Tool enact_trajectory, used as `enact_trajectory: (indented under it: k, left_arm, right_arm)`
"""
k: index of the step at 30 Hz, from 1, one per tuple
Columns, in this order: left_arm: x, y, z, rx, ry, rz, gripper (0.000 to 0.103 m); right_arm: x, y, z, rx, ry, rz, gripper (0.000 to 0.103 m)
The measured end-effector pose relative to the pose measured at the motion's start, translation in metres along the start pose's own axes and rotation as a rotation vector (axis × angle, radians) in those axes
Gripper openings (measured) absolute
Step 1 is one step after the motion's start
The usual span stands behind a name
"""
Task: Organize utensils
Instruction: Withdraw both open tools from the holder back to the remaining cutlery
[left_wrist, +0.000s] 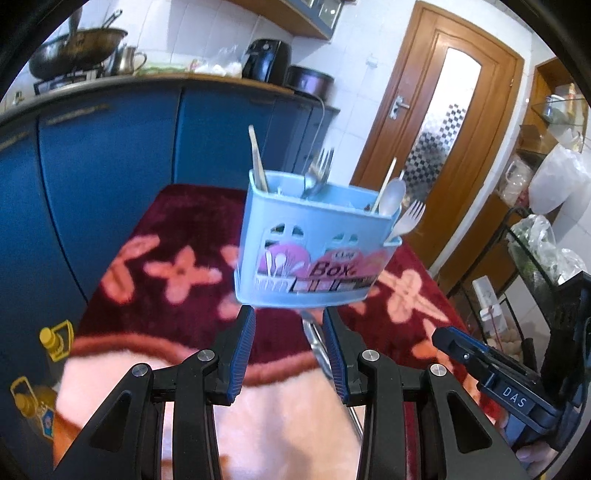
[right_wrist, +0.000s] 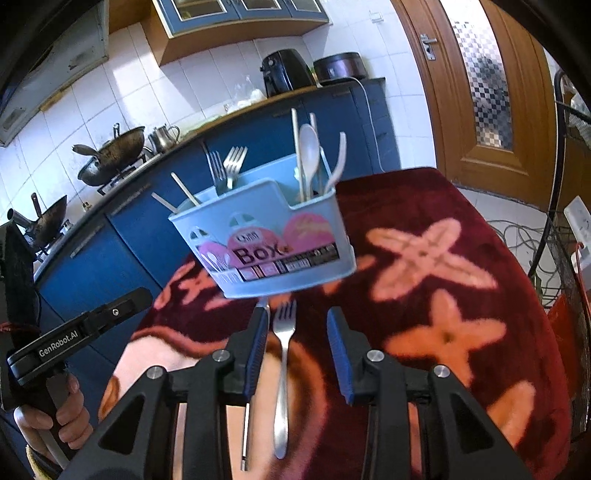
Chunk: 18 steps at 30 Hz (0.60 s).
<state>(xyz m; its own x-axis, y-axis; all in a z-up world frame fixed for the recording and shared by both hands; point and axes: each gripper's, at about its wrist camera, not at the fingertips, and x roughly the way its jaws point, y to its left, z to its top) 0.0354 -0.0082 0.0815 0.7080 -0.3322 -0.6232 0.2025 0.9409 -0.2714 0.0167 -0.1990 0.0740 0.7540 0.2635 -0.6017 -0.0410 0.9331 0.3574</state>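
A light blue utensil box (left_wrist: 314, 251) stands on a dark red blanket with pink flowers (left_wrist: 177, 236), at its far middle, with blue kitchen cabinets (left_wrist: 103, 155) behind. Forks, a pale spoon and wooden chopsticks stick up out of its compartments.

The left wrist view looks at the box from the near left. The left gripper (left_wrist: 289, 325) has its blue-padded fingers partly apart with nothing between the pads; under the right finger only a blurred strip of metal shows on the blanket. The right gripper's black body (left_wrist: 495, 376) enters from the right edge. A white plastic fork (left_wrist: 408, 219) hangs at the box's right end, clearest in this view.

The right wrist view shows what that strip is: a steel fork (right_wrist: 283, 369) lies flat on the blanket just near of the box, tines toward it, and a second thin steel utensil (right_wrist: 248, 402) lies to its left under the left finger. The right gripper (right_wrist: 297, 325) sits partly open above the fork, and its pads do not appear to touch it. A hand (right_wrist: 55, 410) holding the left gripper's handle appears at the near left
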Motion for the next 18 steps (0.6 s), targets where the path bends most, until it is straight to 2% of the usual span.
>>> enact_trajectory:
  k: [18]
  left_arm:
    - [0.048,-0.016,-0.031,-0.012,0.18,-0.03,0.039]
  right_arm:
    - [0.014,-0.025,-0.017,0.053,0.077,-0.045,0.039]
